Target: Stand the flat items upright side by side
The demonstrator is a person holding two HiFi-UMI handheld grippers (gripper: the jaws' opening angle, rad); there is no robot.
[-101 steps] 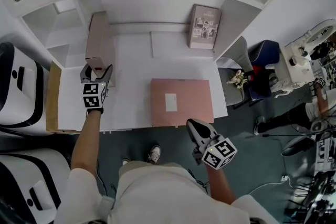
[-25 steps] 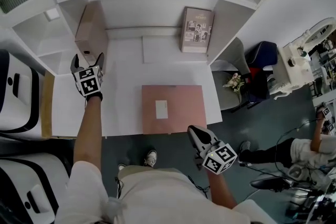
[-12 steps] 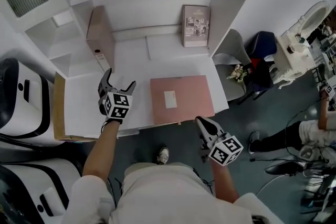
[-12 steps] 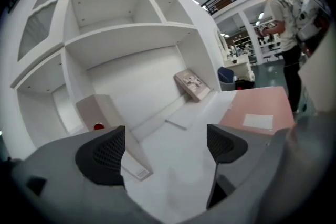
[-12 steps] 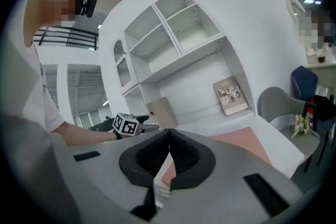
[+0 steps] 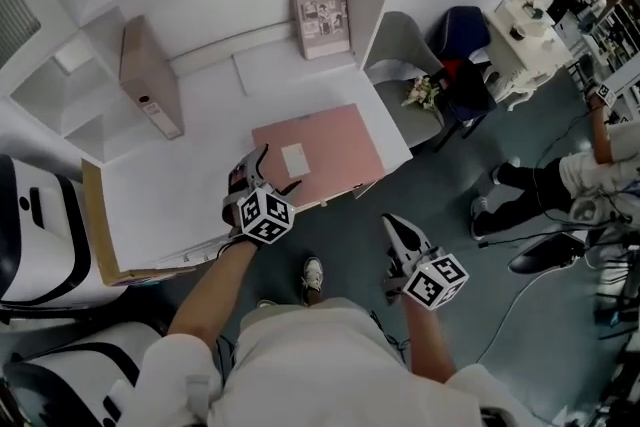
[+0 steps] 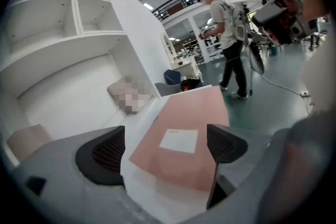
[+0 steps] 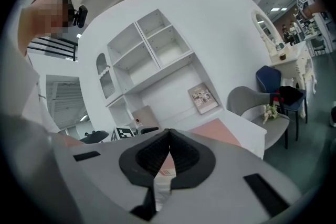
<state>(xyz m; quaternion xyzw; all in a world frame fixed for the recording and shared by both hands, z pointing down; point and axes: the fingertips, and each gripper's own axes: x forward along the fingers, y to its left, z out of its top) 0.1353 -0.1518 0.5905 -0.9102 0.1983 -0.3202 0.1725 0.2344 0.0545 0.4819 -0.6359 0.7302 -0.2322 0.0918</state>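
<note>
A flat pink folder (image 6: 325,150) with a white label lies at the desk's front edge. My left gripper (image 6: 264,175) stands open at its near left corner. In the left gripper view the folder (image 7: 191,123) runs between the two pads (image 7: 107,152), which do not grip it. A beige binder (image 6: 148,90) stands upright at the far left. A book (image 6: 322,17) leans against the back wall, with a flat white sheet (image 6: 270,70) lying beside it. My right gripper (image 6: 400,233) hangs shut and empty off the desk's front right, its jaws (image 8: 168,157) closed together.
A grey chair (image 6: 410,55) with flowers (image 6: 425,93) on it stands right of the desk, next to a blue bag (image 6: 465,30). A wooden board (image 6: 95,225) edges the desk's left. A person (image 7: 228,23) stands on the floor beyond. Empty shelves rise above the desk.
My left gripper has left the upright binder and come right and nearer, to the pink folder's near left corner. The right gripper has hardly moved. The head view has swung.
</note>
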